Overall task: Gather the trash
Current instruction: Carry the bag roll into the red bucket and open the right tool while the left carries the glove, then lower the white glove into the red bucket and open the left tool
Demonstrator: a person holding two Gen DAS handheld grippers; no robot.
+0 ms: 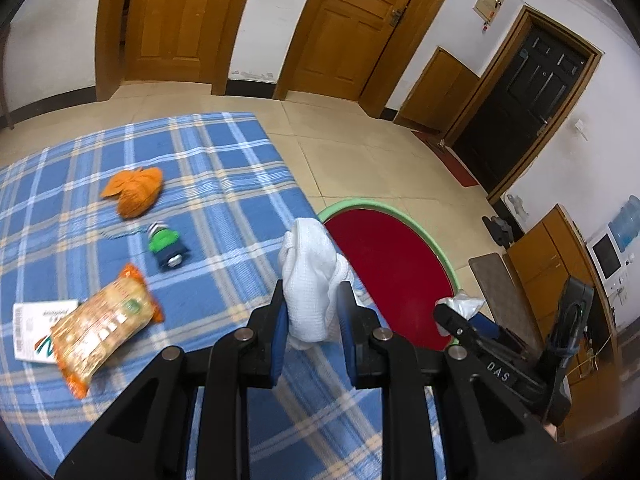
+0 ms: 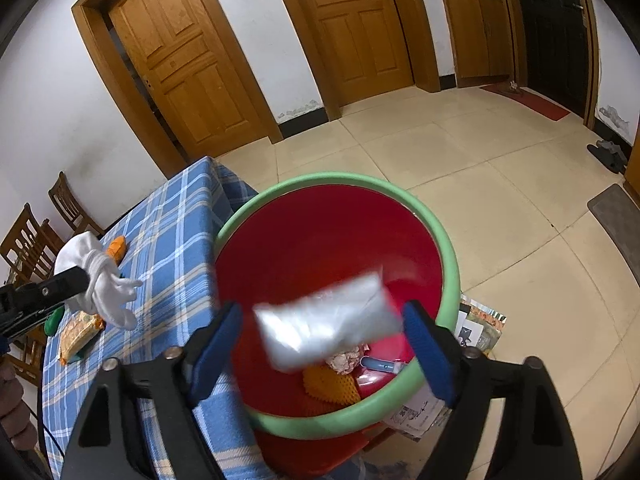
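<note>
White cloth (image 1: 310, 280), bunched and waffle-textured, pinched upright in the left gripper (image 1: 312, 292); jaws closed narrow on its lower half, upper folds flopping free above the blue pads. Held over the near edge of the worktop (image 1: 224, 160), just beside the red bin (image 1: 360, 202) with the green rim. Judged light, soft and limp: no risk of breaking, but likely to sag, trail and snag on the rim. Best gripped at the thickest bunch, as here, not at a loose corner.

Silver packet (image 2: 328, 320) blurred between the pads of the right gripper (image 2: 322, 312), touching neither; jaws spread wide over the mouth of the bin. Probably dropping in, though not certain from the blur. Looks thin, glossy and slippery; better taken across the flat faces than by an edge.

Already in the bin: an orange spiky piece (image 2: 330, 388), crumpled paper (image 2: 346, 360), a blue tube (image 2: 380, 366).

Further out on the plaid worktop: an orange snack packet (image 1: 104, 328) lying partly over a white booklet (image 1: 30, 328), a small green-and-striped item (image 1: 166, 244), an orange cloth (image 1: 134, 192). Snack packet likely crinkly and slick, easiest by a sealed end. Unclear which of these count as trash.
</note>
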